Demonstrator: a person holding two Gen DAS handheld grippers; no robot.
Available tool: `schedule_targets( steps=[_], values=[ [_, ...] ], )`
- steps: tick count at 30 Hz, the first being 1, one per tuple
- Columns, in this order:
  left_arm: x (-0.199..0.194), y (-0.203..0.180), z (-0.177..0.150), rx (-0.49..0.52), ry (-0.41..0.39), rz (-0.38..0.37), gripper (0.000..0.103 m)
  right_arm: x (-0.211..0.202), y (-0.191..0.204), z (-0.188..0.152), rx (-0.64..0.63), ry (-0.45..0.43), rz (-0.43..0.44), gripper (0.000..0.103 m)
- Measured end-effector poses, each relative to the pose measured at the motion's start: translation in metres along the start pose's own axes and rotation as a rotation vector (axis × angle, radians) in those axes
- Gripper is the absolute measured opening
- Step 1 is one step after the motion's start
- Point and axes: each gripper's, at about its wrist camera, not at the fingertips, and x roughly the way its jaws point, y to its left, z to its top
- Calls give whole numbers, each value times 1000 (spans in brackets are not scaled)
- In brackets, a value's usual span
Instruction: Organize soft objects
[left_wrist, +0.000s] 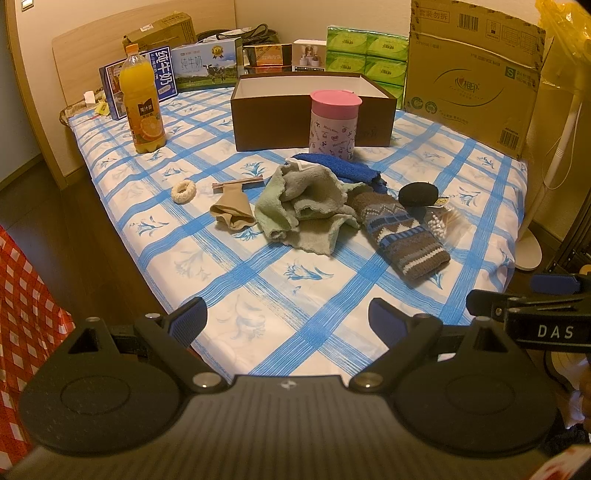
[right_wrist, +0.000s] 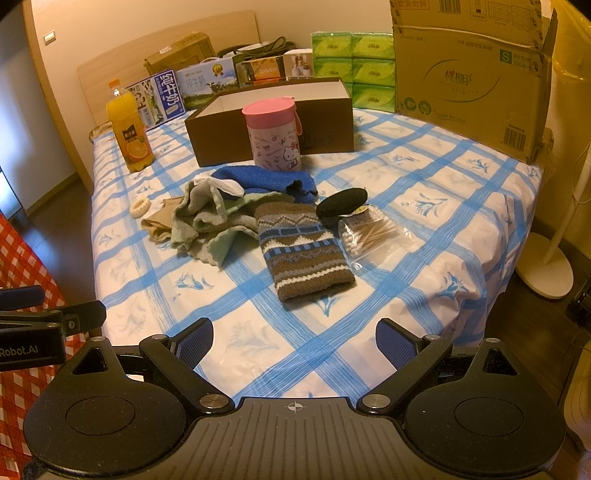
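Observation:
A heap of soft things lies mid-table on the blue-checked cloth: a green towel (left_wrist: 306, 203) (right_wrist: 207, 221), a blue towel (left_wrist: 340, 166) (right_wrist: 266, 181) behind it, a brown patterned knit sock (left_wrist: 399, 232) (right_wrist: 299, 251), a beige stocking (left_wrist: 232, 212) (right_wrist: 159, 225), a cream scrunchie (left_wrist: 183, 191) (right_wrist: 139, 207) and a black round sponge (left_wrist: 418, 194) (right_wrist: 341, 202). An open brown box (left_wrist: 310, 110) (right_wrist: 269, 118) stands behind them. My left gripper (left_wrist: 286, 321) and right gripper (right_wrist: 293, 343) hover near the table's front edge, both open and empty, well short of the heap.
A pink-lidded cup (left_wrist: 334, 123) (right_wrist: 275, 134) stands before the box, an orange juice bottle (left_wrist: 141, 103) (right_wrist: 129, 133) at the left. A bag of cotton swabs (right_wrist: 369, 236) lies right of the sock. Milk cartons, green tissue packs and a big cardboard box (left_wrist: 472, 74) line the back.

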Motion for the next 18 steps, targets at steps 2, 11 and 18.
schedule_targets(
  steps=[2,11,18],
  values=[
    [0,0,0,-1,1,-1,93,0,0,0,0,0,0,94],
    [3,-9,-2,-1,2,-2,93,0,0,0,-1,0,0,94],
    [4,-11,-2,-1,4,-4,93,1,0,0,-1,1,0,94]
  ],
)
